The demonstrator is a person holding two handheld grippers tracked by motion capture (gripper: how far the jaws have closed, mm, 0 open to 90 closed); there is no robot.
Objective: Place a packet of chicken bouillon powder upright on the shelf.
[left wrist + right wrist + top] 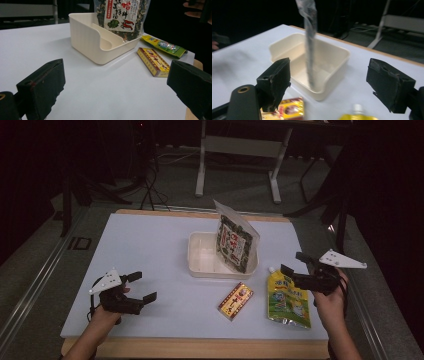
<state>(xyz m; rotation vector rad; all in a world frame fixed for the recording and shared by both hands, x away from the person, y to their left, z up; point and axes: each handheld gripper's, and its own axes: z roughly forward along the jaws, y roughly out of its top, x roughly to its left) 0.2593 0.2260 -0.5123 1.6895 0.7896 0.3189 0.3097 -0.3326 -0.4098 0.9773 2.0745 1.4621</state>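
A cream plastic bin (200, 262) sits mid-table with a dark snack bag (235, 242) standing upright in its right end. In front of the bin lie a red-and-yellow box (235, 300) and a yellow spouted pouch (287, 300). My left gripper (144, 286) rests open at the front left, with nothing between its jaws; in the left gripper view the bin (85, 37), bag (120, 17), box (153, 61) and pouch (163, 45) lie ahead of it. My right gripper (292, 263) hovers open and empty above the pouch's spout, aimed at the bin (287, 47) and bag (310, 37).
The white tabletop (150, 240) has a wooden front edge. Beyond the table's far edge stand a desk frame (240, 150) and dark stands on the grey floor. The wide stretch of table between the left gripper and the bin is bare.
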